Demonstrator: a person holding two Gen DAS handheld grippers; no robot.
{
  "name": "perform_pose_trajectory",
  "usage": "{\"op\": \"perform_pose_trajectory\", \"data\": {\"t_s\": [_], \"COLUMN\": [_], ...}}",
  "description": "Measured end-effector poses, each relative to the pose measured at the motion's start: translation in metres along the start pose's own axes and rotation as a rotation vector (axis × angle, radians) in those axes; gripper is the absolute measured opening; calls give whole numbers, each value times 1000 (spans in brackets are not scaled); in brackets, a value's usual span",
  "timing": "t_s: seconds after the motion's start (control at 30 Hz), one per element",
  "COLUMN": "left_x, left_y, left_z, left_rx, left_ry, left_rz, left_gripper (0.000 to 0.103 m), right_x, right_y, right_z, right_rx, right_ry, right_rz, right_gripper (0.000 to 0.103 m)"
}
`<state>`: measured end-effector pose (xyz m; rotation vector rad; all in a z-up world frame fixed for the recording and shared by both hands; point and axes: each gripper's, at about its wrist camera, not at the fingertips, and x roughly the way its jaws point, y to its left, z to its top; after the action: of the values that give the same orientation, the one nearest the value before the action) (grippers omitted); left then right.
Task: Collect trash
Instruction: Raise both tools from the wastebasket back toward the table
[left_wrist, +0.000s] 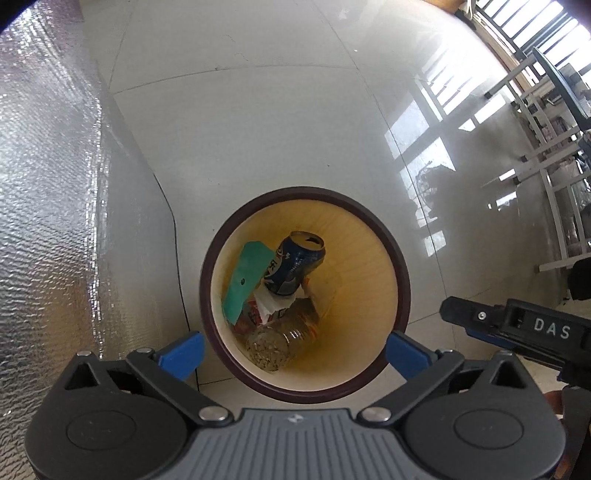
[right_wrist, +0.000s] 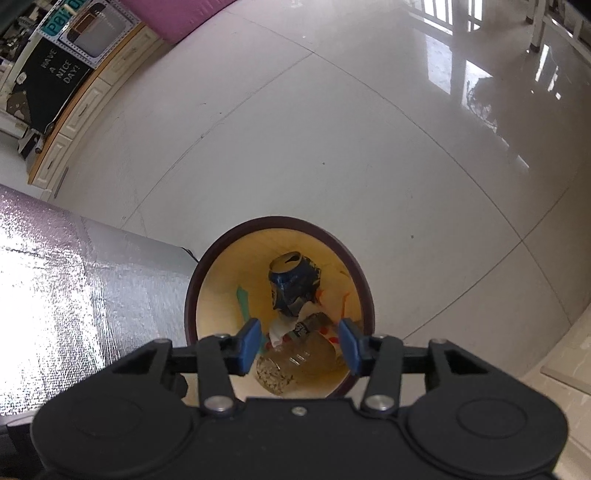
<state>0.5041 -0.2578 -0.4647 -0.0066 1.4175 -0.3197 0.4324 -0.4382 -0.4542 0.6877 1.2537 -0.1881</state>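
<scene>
A round bin (left_wrist: 400, 280) with a dark brown rim and a yellow inside stands on the white tiled floor. Inside lie a blue drink can (left_wrist: 295, 264), a green card (left_wrist: 245, 280), crumpled white paper (left_wrist: 273, 304) and a clear plastic bottle (left_wrist: 280, 341). My left gripper (left_wrist: 293, 354) hangs above the bin, open wide, with nothing between its blue pads. The right wrist view shows the same bin (right_wrist: 190, 295), can (right_wrist: 293, 282) and bottle (right_wrist: 295, 354). My right gripper (right_wrist: 299, 345) is over the bin mouth, open and holding nothing. Its body (left_wrist: 517, 326) also shows at the right of the left wrist view.
A silver foil-covered mat (left_wrist: 48, 206) lies on the floor left of the bin, also seen as a foil mat (right_wrist: 74, 288) in the right wrist view. White metal furniture legs (left_wrist: 543, 155) stand at the far right. Wooden cabinets (right_wrist: 81, 107) line the far left.
</scene>
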Motion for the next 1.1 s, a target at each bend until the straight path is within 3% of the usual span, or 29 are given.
{"op": "perform_pose_trajectory", "data": {"t_s": [0.1, 0.27, 0.47, 1.1], "left_x": [-3, -6, -11, -41], "left_y": [-1, -1, -2, 4], "left_z": [-1, -2, -8, -28], "left_rx": [8, 16, 13, -62], "left_ry": [-2, -8, -16, -85], "left_rz": [18, 41, 59, 109], "left_gripper": [103, 103, 103, 103], "right_x": [-6, -15, -25, -58], "right_y": [-2, -3, 0, 13], "right_z": [0, 1, 2, -7], "right_rx": [-21, -45, -100, -289], "right_ry": [-15, -28, -34, -44], "right_rz": [4, 15, -18, -32], "right_gripper": [52, 87, 103, 103]}}
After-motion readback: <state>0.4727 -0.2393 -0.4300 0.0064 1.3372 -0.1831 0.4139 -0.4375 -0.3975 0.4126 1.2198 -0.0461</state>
